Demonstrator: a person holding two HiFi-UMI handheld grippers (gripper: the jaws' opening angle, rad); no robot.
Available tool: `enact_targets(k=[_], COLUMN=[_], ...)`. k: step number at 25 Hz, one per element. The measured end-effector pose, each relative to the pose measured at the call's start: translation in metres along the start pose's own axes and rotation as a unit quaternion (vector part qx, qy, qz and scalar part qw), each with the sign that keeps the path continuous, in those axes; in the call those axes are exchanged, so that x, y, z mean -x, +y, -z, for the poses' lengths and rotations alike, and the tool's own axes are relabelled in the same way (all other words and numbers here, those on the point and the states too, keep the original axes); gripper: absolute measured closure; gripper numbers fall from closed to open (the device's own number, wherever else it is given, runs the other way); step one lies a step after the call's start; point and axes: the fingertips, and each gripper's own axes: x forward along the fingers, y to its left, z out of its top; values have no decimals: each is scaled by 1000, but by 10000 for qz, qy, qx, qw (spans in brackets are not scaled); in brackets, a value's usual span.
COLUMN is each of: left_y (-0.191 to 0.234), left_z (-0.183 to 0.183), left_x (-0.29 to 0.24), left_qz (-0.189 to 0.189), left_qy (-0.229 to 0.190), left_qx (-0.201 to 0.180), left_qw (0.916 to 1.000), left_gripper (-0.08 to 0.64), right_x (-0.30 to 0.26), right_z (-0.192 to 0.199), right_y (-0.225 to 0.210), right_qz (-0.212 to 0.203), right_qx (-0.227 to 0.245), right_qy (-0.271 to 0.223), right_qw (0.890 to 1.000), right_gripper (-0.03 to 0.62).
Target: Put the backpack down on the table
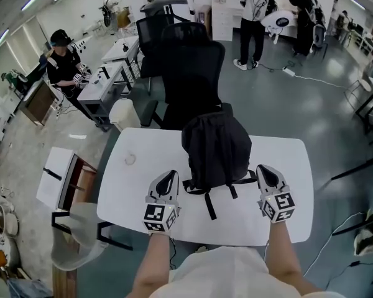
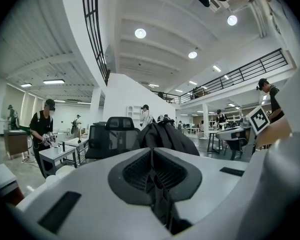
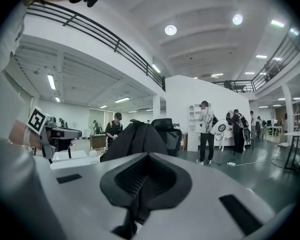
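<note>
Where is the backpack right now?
Head view: the black backpack is at the white table's far middle, between the left gripper and right gripper, in front of the black chair.

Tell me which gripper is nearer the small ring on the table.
Left. The left gripper is close behind-right of the ring; the right gripper is beyond the backpack.

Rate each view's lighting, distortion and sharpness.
Head view: even, soft light with faint shadows; the fisheye bows the table edges; the black backpack loses detail. Left gripper view: dark vignette, heavy barrel distortion, ceiling lamp blown out, left gripper soft up close. Right gripper view: the same vignette and bending, a lamp glaring, right gripper slightly blurred.
</note>
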Motion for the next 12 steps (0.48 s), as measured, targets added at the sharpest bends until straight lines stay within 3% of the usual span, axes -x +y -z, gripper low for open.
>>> enact_targets(k=[12], left_y=[-6], left_z=[0], left_x=[2], left_qz=[102], left_qy=[-26], left_qx=[4], left_qw=[9999], left_gripper=[526], right_x=[3], right_z=[-1], right_y=[4], right_qz=[-12], right_qx=[95], right_qy=[102], right_qw=[9999], right_gripper=[574])
